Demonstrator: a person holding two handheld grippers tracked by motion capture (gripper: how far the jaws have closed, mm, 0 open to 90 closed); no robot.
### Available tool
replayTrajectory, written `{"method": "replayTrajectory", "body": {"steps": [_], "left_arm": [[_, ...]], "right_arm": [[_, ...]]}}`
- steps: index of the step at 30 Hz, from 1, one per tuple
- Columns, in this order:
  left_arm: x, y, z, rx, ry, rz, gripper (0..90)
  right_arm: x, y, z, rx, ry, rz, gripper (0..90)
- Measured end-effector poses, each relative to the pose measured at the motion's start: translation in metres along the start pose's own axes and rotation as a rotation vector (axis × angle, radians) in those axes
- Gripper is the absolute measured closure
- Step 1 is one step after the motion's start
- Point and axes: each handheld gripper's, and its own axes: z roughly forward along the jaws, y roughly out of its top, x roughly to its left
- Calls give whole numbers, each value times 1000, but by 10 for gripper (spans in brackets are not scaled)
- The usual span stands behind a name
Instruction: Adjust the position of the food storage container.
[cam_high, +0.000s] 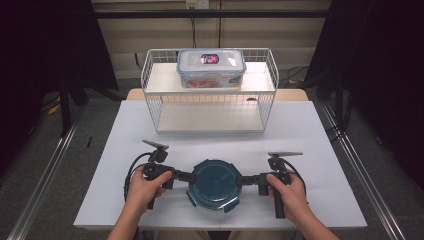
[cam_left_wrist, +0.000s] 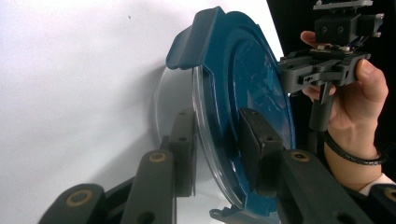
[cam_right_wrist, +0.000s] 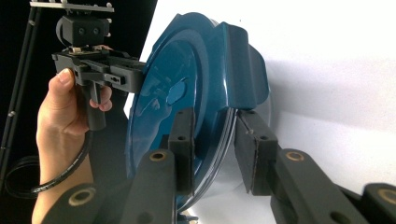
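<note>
A round shallow clear container with a dark teal lid (cam_high: 215, 182) lies on the white table (cam_high: 310, 135) near its front edge. My left gripper (cam_high: 192, 176) reaches in from the left and my right gripper (cam_high: 240, 180) from the right, each held by a hand. In the left gripper view the left gripper (cam_left_wrist: 222, 149) straddles the container's rim (cam_left_wrist: 219, 116), one pad on the lid top and one against the clear bowl. The right gripper view has my right gripper (cam_right_wrist: 217, 149) clamped the same way on the opposite rim (cam_right_wrist: 210, 93). One teal latch flap (cam_left_wrist: 187, 46) stands out from the lid.
A white wire rack (cam_high: 210, 107) with two shelves stands at the back middle of the table. On its top shelf sits a clear rectangular box (cam_high: 211, 67) with a blue-rimmed lid and orange contents. Metal rails run along both sides of the table.
</note>
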Motion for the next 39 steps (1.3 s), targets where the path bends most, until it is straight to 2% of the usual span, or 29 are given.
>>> {"method": "replayTrajectory", "body": {"steps": [3,6,7,11,14,23,25,27,29,30,31,32,34,35,38,39], "left_arm": [[-1,1,0,-3,12,-6,681],[-1,2,0,-29,19,-8,681],[0,2,0,-37,23,-2,690],[0,5,-2,-48,45,-19,701],[4,5,-3,-49,16,-36,701],[6,13,1,-84,33,-48,696],[6,16,2,-92,24,-58,696],[8,18,2,-95,31,-50,696],[9,20,3,-111,29,-66,696],[10,21,2,-103,33,-48,696],[9,22,3,-108,37,-54,695],[9,24,3,-119,39,-58,695],[10,27,4,-123,47,-53,694],[10,27,4,-121,42,-55,695],[11,32,4,-132,63,-40,695],[10,33,6,-147,65,-54,695]], "right_arm": [[-1,1,0,2,2,15,707],[1,2,1,-3,-10,13,704],[0,3,1,-9,-13,-1,705],[-1,9,6,-41,-4,19,730],[-1,13,8,-41,-10,17,734],[-7,29,9,-108,-37,11,746],[-8,32,10,-116,-39,15,746],[-9,35,10,-117,-35,22,747],[-10,38,11,-121,-38,21,747],[-10,40,11,-123,-40,15,748],[-10,41,12,-125,-40,26,748],[-11,42,11,-127,-39,17,749],[-12,44,12,-132,-40,32,749],[-13,45,13,-139,-42,20,749],[-13,47,13,-146,-46,37,748],[-13,48,13,-150,-51,32,748]]}}
